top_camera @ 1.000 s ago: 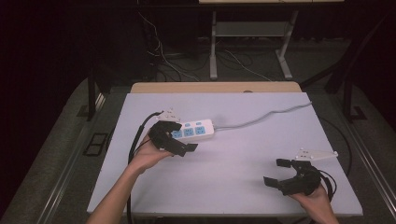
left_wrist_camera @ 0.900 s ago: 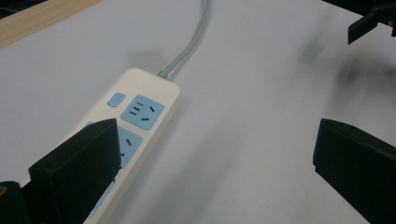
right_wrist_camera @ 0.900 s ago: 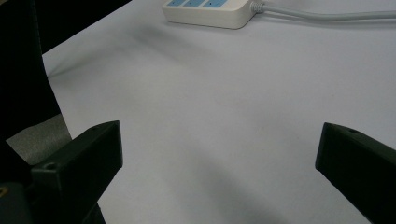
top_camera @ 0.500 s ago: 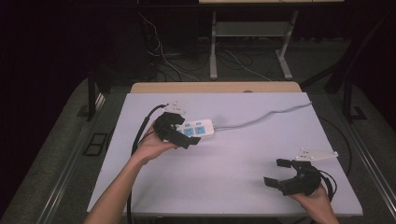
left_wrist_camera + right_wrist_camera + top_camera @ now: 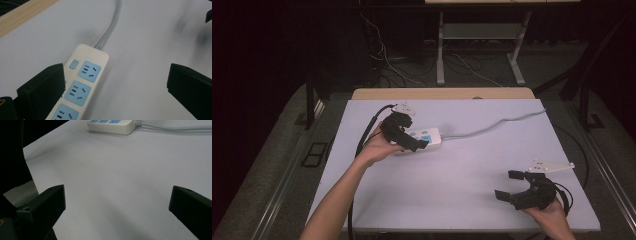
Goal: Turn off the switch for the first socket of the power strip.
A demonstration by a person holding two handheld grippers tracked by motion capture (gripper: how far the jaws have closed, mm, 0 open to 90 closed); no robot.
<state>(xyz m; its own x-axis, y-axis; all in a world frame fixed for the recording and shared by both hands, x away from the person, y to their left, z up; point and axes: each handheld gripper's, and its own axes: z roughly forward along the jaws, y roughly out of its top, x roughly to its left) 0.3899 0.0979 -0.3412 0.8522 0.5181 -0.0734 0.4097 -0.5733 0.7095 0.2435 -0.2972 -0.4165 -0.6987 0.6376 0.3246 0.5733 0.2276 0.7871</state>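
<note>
Left gripper (image 5: 412,137) over a white plastic power strip with blue sockets (image 5: 82,85).
Both grippers' jaws spread wide, gripping nothing; right gripper (image 5: 514,185) rests well apart.

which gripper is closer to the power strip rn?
Left. The left gripper sits open right over the power strip, one jaw at its edge. The right gripper is open too, far off near the table's front right corner.

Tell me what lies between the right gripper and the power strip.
Nothing: in the high view, bare white table separates the right gripper from the power strip.
</note>
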